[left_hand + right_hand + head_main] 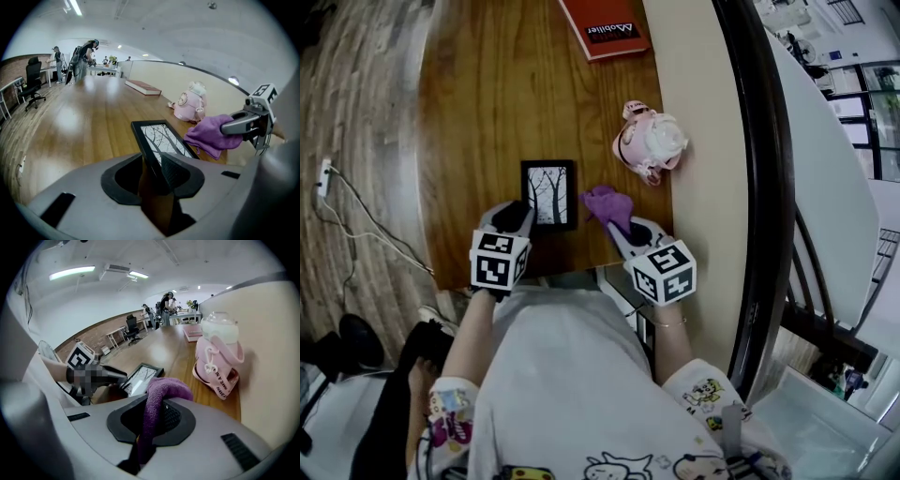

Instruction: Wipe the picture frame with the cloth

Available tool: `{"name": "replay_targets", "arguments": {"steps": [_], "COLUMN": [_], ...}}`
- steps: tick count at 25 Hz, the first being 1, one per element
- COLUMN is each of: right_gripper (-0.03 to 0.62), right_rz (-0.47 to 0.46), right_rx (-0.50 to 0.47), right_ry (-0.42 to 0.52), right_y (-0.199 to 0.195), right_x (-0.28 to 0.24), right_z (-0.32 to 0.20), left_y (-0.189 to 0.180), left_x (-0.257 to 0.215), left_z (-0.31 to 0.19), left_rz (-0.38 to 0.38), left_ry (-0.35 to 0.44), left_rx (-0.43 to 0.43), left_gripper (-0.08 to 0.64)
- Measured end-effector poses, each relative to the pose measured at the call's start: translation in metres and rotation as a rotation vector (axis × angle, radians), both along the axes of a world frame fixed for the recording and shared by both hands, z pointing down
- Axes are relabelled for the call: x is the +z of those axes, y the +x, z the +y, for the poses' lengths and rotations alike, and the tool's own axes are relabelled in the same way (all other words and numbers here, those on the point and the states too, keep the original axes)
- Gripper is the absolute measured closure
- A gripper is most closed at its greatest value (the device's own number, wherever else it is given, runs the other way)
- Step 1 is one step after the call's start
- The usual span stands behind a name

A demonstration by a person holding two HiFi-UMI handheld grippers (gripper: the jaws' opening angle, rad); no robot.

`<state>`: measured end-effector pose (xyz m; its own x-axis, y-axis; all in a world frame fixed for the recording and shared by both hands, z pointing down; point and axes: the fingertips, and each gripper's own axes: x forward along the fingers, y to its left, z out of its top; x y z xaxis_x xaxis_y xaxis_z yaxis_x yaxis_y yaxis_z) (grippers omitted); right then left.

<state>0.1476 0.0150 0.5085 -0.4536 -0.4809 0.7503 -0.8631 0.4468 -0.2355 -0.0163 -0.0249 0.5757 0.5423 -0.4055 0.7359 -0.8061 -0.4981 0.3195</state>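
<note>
While left tool [523, 213] clamps picture frame [549, 194], right tool [622, 227] grips cloth [604, 202]

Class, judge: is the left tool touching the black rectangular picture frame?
Touching. Left gripper view shows the left tool clamped on the black picture frame.

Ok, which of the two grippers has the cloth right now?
The right gripper: the purple cloth is pinched in it. The left gripper grips the black picture frame by its edge instead.
</note>
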Motion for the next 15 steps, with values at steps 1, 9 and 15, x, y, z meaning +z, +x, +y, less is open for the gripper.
{"name": "replay_targets", "arguments": {"steps": [1,9,15], "right_gripper": [0.574,0.574,0.572], "right_rz": [-0.008,-0.045,-0.066], "right_rx": [0.004,0.021,0.002], "right_ry": [0.018,0.198,0.343], "right_y": [0.0,-0.002,-0.015], "right_x": [-0.007,-0.058,-0.102], "right_z": [-0.003,-0.037,-0.063], "left_y": [-0.001,-0.017,-0.029], "left_x": [-0.004,-0.051,-0.099], "left_z": [-0.001,-0.023,-0.037], "left_rz": [0.003,0.027,0.05], "left_ry": [0.009,0.116,0.225], "left_rx": [-0.003,-0.042,-0.073], "left_gripper": [0.454,0.454,0.454]}}
